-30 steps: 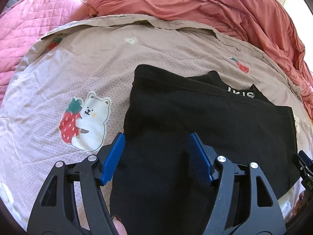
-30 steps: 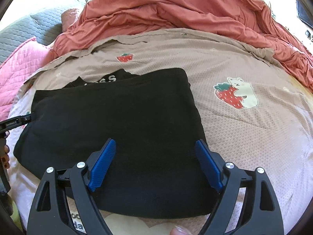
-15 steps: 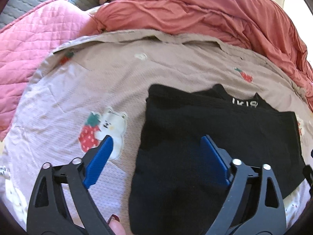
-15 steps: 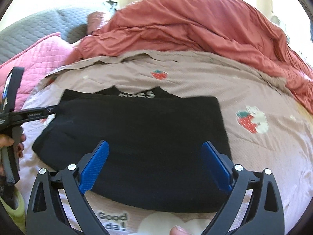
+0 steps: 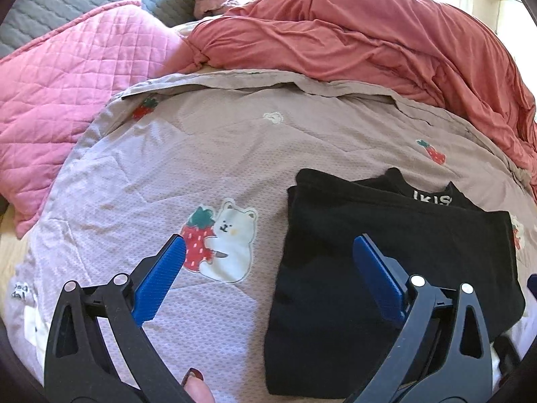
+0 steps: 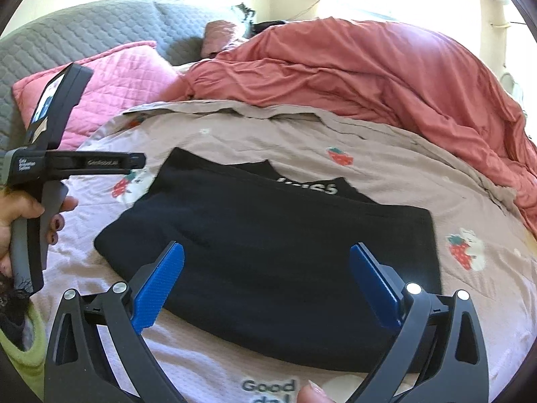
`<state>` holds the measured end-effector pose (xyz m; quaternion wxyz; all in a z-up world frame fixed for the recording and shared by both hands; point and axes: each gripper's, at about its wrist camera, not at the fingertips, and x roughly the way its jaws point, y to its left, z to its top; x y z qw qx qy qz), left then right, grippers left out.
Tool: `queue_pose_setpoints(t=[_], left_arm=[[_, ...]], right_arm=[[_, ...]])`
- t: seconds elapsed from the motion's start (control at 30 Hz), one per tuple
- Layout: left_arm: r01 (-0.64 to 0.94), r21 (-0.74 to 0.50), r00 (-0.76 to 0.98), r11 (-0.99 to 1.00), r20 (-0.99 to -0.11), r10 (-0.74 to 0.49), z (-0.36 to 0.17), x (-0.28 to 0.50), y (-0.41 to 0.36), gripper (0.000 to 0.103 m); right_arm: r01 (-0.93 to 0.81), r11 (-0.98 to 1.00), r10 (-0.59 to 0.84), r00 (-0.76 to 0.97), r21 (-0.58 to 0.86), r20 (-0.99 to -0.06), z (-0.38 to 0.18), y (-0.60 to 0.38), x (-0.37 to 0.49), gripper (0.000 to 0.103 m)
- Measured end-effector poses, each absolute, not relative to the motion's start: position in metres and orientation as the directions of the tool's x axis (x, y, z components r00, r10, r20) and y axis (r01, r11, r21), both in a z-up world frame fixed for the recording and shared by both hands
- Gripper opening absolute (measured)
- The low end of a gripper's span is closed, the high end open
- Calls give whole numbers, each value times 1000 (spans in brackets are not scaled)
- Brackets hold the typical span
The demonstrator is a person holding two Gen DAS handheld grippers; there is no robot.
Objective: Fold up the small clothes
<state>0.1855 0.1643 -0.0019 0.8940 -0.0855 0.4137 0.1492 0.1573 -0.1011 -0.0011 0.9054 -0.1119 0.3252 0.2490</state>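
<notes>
the left gripper (image 5: 268, 252) is hovering with jaws spread wide over the bedspread (image 5: 208, 154), holding nothing. the right gripper (image 6: 266, 260) is likewise gaping, empty, above one folded black t-shirt (image 6: 285, 235), which is lying flat mid-bedspread. two strawberry-bear prints are flanking it. one coral duvet (image 6: 352, 77) and one pink quilted pillow (image 6: 117, 80) are sitting far behind.

One black garment (image 6: 268, 252), two grippers, one pink pillow (image 5: 67, 84), one red duvet (image 5: 369, 40).
</notes>
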Motion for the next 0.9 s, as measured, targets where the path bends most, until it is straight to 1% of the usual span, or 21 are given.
queue_pose_setpoints(t=[0.43, 0.53, 0.9], left_arm=[[-443, -169, 587, 880, -797, 142, -20, 177, 218, 93], [-454, -214, 591, 865, -799, 112, -23, 175, 226, 93], [-462, -293, 598, 837, -800, 50, -34, 178, 234, 93]], right_arm=[[-652, 747, 405, 603, -132, -687, -28, -33, 139, 98], [-682, 720, 417, 574, -129, -705, -36, -20, 136, 98], [-755, 628, 415, 531, -190, -739, -59, 21, 128, 98]])
